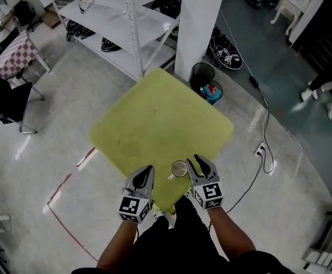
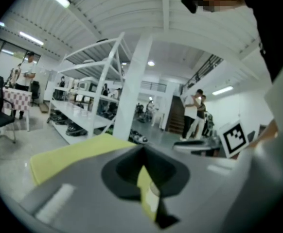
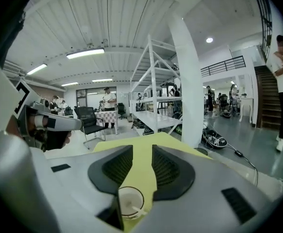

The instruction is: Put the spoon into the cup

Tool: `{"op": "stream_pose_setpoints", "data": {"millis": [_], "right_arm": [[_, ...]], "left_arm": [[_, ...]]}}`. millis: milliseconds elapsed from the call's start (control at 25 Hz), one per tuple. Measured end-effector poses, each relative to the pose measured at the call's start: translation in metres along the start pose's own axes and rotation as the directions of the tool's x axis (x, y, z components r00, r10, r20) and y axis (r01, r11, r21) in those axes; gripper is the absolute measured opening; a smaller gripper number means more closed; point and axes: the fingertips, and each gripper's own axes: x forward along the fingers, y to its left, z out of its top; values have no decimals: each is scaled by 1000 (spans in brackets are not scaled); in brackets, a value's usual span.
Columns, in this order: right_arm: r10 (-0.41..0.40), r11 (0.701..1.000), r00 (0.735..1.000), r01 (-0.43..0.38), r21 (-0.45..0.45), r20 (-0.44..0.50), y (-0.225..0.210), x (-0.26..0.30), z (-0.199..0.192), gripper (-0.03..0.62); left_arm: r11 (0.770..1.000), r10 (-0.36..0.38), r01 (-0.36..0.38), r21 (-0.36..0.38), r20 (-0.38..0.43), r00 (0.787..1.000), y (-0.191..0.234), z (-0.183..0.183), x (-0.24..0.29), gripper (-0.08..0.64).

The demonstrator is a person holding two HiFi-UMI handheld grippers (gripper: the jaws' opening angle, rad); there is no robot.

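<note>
A small white cup (image 1: 179, 169) stands near the front edge of the yellow table (image 1: 154, 119), between my two grippers. In the right gripper view the cup (image 3: 130, 202) shows low in the gap between the jaws, with a pale spoon (image 3: 135, 209) resting inside it. My right gripper (image 1: 200, 160) hovers just right of the cup, its jaws a little apart and nothing between them (image 3: 142, 147). My left gripper (image 1: 149, 169) hangs over the table's front edge left of the cup, its jaws together and empty (image 2: 142, 152).
A white pillar (image 1: 197, 21) and white shelf rack (image 1: 126, 21) stand beyond the table's far corner. A black bin (image 1: 203, 73) and a blue pail (image 1: 213, 91) sit by the pillar. A cable (image 1: 263, 147) runs along the floor at right, a black chair (image 1: 6, 99) at left.
</note>
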Motion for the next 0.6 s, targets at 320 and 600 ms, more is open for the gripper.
{"op": "stream_pose_setpoints", "data": {"millis": [320, 600], "right_arm": [[-47, 996, 994, 54, -67, 96, 3, -17, 64, 71], [-92, 990, 975, 110, -82, 201, 6, -43, 111, 8]], "left_arm": [[997, -56, 54, 50, 57, 997, -17, 34, 2, 6], [994, -98, 91, 67, 116, 988, -29, 56, -5, 6]]}}
